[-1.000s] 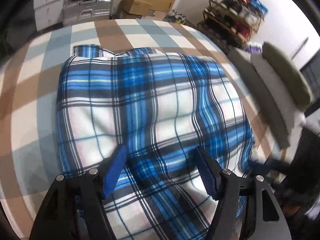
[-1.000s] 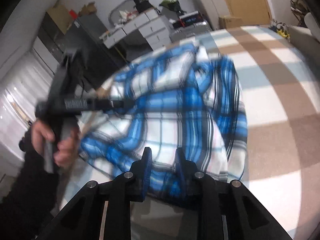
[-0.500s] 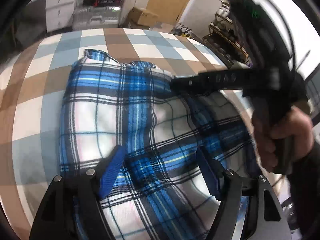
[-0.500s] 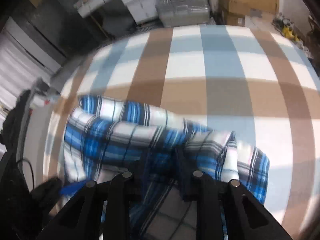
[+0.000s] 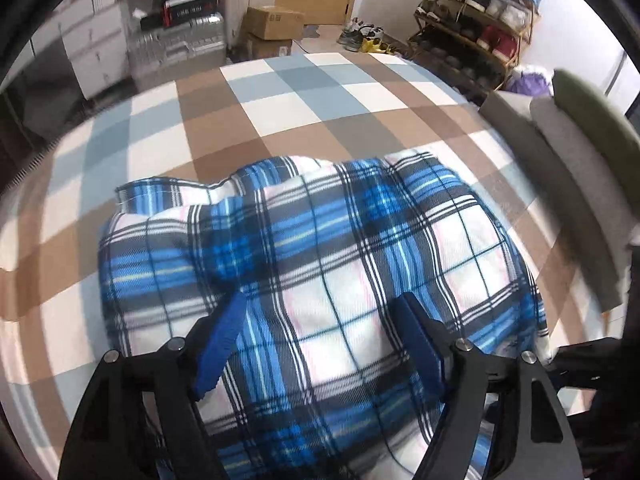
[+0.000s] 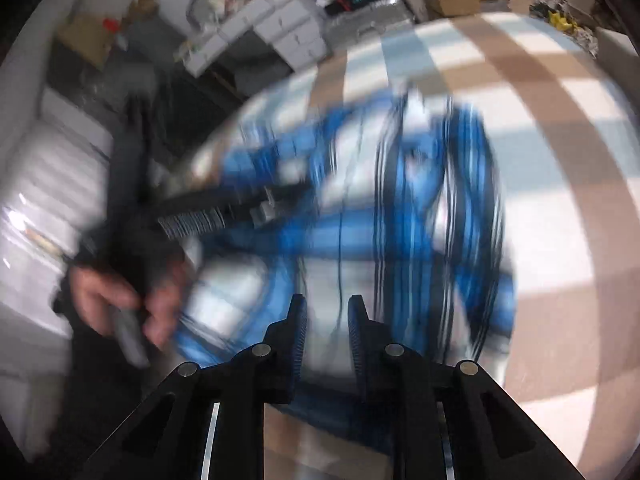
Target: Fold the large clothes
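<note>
A blue-and-white plaid garment [image 5: 320, 264] lies in a folded, puffy bundle on a surface covered in brown, grey-blue and white checks [image 5: 280, 92], filling the lower centre of the left wrist view. A second ago the cloth spread further toward the top of that frame; now its far edge sits lower, bunched in a rumpled ridge, and more of the checked cover shows beyond it. Half a second ago the other hand and its tool crossed the upper right of that frame; now only a dark part shows at the lower right edge.

The left gripper [image 5: 320, 344] hangs over the near part of the bundle, its jaws wide and opening further, blue pads [image 5: 218, 344] clear of the fabric on both sides and gripping nothing.

The right wrist view is heavily blurred. The right gripper [image 6: 326, 332] has its jaws narrow and closing, a slim gap between them. Cloth lies behind that gap, but the blur hides whether any is pinched.

Only the right wrist view shows the left hand [image 6: 124, 300] wrapped round the handle of its tool, at the left of the frame beside the garment. Only the left wrist view shows a shoe rack [image 5: 476, 12], a cardboard box [image 5: 274, 22] and a grey cushion [image 5: 576, 184] at the right.
</note>
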{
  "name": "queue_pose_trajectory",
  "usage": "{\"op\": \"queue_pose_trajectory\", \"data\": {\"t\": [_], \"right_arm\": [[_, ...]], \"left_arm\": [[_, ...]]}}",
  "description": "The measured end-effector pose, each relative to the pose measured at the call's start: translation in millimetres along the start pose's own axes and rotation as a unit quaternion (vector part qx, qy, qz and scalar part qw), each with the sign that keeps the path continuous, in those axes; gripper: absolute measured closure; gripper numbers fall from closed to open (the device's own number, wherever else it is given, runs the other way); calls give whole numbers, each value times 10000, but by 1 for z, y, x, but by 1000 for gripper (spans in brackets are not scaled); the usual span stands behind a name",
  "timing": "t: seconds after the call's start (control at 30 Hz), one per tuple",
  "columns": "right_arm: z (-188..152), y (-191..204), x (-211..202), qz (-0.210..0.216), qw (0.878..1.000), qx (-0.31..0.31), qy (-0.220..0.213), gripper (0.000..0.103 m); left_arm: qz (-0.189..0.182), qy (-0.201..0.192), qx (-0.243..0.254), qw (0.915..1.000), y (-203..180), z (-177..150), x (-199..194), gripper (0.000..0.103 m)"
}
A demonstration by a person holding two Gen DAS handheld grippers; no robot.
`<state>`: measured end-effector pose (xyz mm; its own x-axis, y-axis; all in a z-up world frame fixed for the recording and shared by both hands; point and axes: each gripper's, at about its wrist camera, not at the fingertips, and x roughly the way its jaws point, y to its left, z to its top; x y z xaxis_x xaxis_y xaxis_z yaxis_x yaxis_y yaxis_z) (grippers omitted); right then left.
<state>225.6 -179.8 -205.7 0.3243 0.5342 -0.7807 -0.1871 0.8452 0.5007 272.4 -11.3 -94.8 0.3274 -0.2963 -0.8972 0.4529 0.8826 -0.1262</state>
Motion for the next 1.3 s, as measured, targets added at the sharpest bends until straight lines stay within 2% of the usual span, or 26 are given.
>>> {"op": "queue_pose_trajectory", "data": {"t": [0.03, 0.07, 0.17, 0.2, 0.27, 0.3, 0.33, 0.37, 0.4, 0.43, 0.5, 0.57, 0.6, 0.67, 0.73, 0.77, 0.8, 0.87, 0.9, 0.93, 0.97, 1.03, 1.07, 1.1, 1.17, 1.3], "right_arm": [[-4, -1, 6, -58, 10000, -26, 23, 92], [-9, -4, 3, -30, 9999, 3, -149, 91], [-21, -8, -13, 207, 9993, 147, -258, 87], [-30, -6, -17, 139, 9993, 16, -358, 87], [-41, -2, -15, -111, 9990, -254, -348, 87], [-47, -2, -20, -152, 9984, -263, -469, 87], [-48, 0, -21, -210, 9988, -199, -399, 87], [-48, 3, -26, -179, 9992, -99, -342, 84], [-48, 7, -36, 2, 9989, -78, -457, 85], [-54, 14, -47, -12, 9979, -179, -626, 82], [-53, 25, -50, -544, 9940, -498, -807, 64], [-51, 23, -36, -856, 9920, -623, -684, 63], [-51, 18, -28, -860, 9937, -510, -503, 63], [-58, 13, -36, -734, 9929, -642, -688, 63], [-56, 16, -41, -679, 9930, -699, -668, 63], [-58, 14, -49, -566, 9930, -681, -776, 60], [-61, 12, -55, -550, 9922, -683, -884, 51], [-56, 3, -53, -671, 9921, -648, -835, 49], [-57, -3, -46, -610, 9942, -613, -639, 48], [-48, -1, -30, -590, 9945, -633, -593, 49], [-47, 3, -31, -630, 9932, -732, -652, 49], [-42, 5, -37, -409, 9947, -758, -553, 51], [-38, 2, -46, -350, 9939, -721, -756, 51], [-30, -3, -53, -422, 9920, -667, -982, 47], [-11, -11, -63, -499, 9914, -545, -1077, 41], [24, -38, -56, -734, 9946, -77, -735, 37]], "left_arm": [[46, -22, 33, 10000, -3, -3, -9, 30], [-28, -71, 57, 10000, -6, -11, -22, 30], [-781, -119, -78, 9968, -11, -41, -42, 30], [-836, -54, -42, 9965, -15, -53, -40, 30], [-650, 79, 78, 9978, -26, -68, -28, 31], [-466, 13, 233, 9986, -31, -77, -27, 31], [-280, -114, 378, 9988, -35, -85, -27, 31], [-54, -254, 543, 9982, -41, -93, -27, 31], [58, -303, 605, 9977, -47, -91, -25, 31], [85, -309, 569, 9979, -47, -92, -25, 31], [17, -292, 400, 9988, -42, -90, -25, 31], [-95, -327, 254, 9991, -38, -91, -33, 31], [-183, -344, 184, 9991, -35, -90, -39, 31], [-342, -491, 98, 9982, -30, -96, -59, 30], [-216, -792, -53, 9966, -20, -98, -79, 30], [-181, -899, -128, 9957, -13, -98, -83, 30], [-100, -935, -227, 9953, -4, -97, -83, 30], [184, -797, -356, 9960, 12, -92, -75, 30], [288, -813, -493, 9951, 23, -92, -72, 30], [339, -788, -619, 9944, 30, -90, -68, 30], [339, -667, -897, 9932, 47, -88, -61, 30], [219, -511, -1310, 9898, 66, -85, -52, 30], [128, -422, -1425, 9888, 74, -84, -48, 30], [-66, -263, -1527, 9879, 82, -81, -43, 30], [-507, -78, -1660, 9848, 88, -77, -36, 30], [-1021, 51, -1562, 9824, 86, -64, -31, 28]]}}
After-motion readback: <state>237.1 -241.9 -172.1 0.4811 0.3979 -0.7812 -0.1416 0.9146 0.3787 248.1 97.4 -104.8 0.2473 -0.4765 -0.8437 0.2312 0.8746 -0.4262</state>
